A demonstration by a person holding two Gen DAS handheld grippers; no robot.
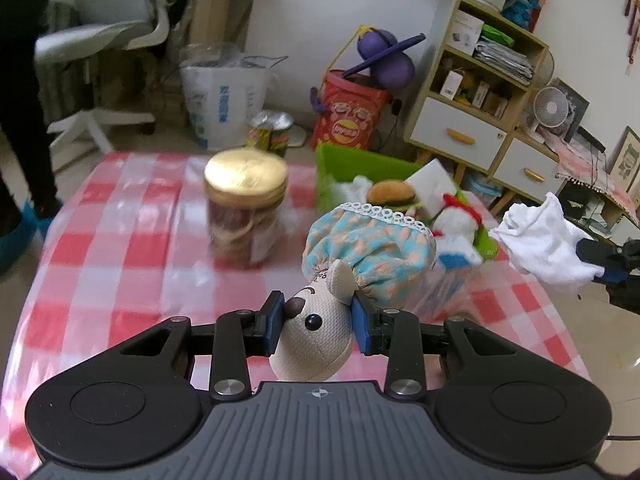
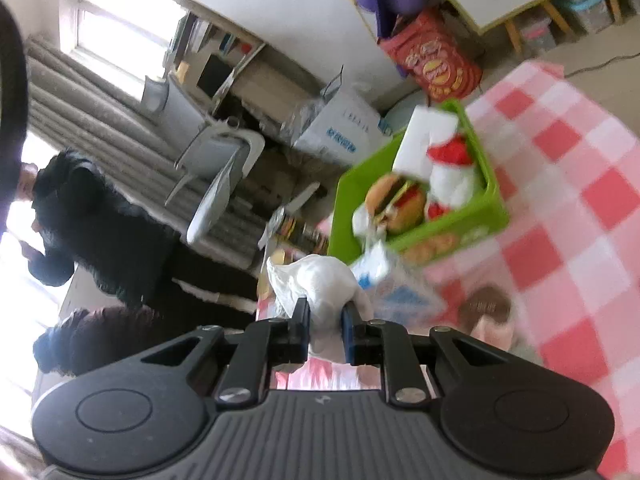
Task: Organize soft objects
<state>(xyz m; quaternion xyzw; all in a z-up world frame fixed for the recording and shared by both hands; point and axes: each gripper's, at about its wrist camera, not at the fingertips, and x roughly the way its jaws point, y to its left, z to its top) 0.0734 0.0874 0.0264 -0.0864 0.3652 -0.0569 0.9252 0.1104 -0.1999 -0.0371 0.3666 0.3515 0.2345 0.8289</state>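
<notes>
Left wrist view: my left claw (image 1: pixel 318 322) is closed on the head of a grey plush mouse (image 1: pixel 316 340), its blue pads pressed against both sides of the face. The mouse wears a blue and peach dress (image 1: pixel 368 254) with a white lace hem, which points away from me toward the green bin (image 1: pixel 352 164). That bin sits at the far right of the table (image 1: pixel 120 248), which is covered in a red and white check cloth. Inside the bin I see a plush burger (image 1: pixel 394 196), a white and red plush toy (image 1: pixel 456 220) and a white box (image 1: pixel 434 178). A jar with a gold lid (image 1: pixel 246 216) stands on the table to the left of the bin, blurred.

My right claw (image 2: pixel 325 330) is shut on a bunched white cloth (image 2: pixel 320 286), which hangs clear of the table at its right edge in the left wrist view (image 1: pixel 544 240). From the right wrist camera, the bin (image 2: pixel 420 236) lies just past the cloth, with the burger (image 2: pixel 396 202) near its closer wall.
</notes>
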